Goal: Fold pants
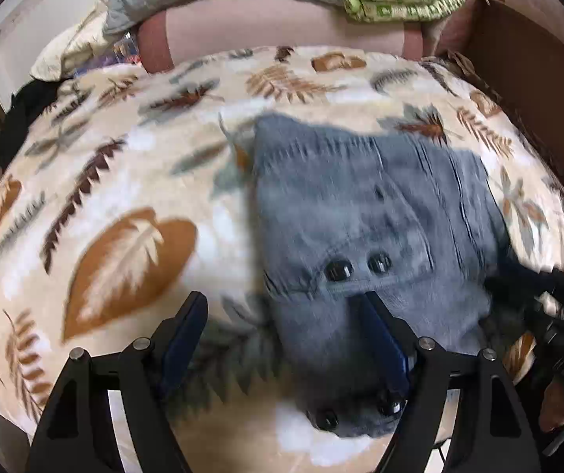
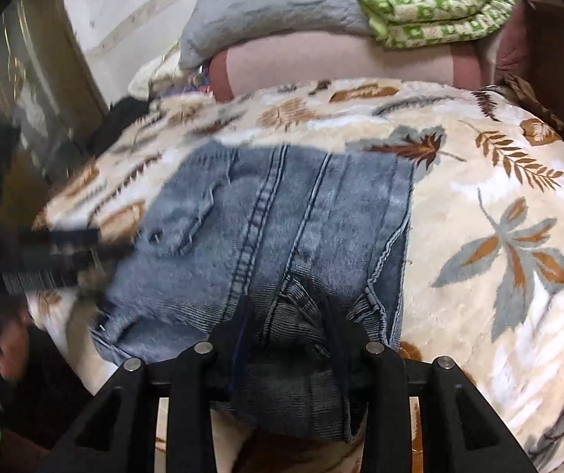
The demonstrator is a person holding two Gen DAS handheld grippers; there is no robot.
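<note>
Item: denim pants (image 2: pixel 282 236), folded into a block, lying on the leaf-print blanket (image 2: pixel 498 197) of the bed.
Right gripper (image 2: pixel 288 319): jaws closed on a bunched near edge of the denim.
Left gripper (image 1: pixel 282 339): jaws wide, apparently holding nothing; view blurred.
Advice: keep the pinched layers together, lay edges flush, smooth flat.

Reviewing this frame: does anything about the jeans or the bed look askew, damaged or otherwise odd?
Nothing looks damaged or spilled. The jeans lie partly folded on the leaf-print blanket, and their near end bunches in the right gripper, which is shut on it. The left gripper stands open over their buttoned edge. Both views are motion-blurred.
</note>
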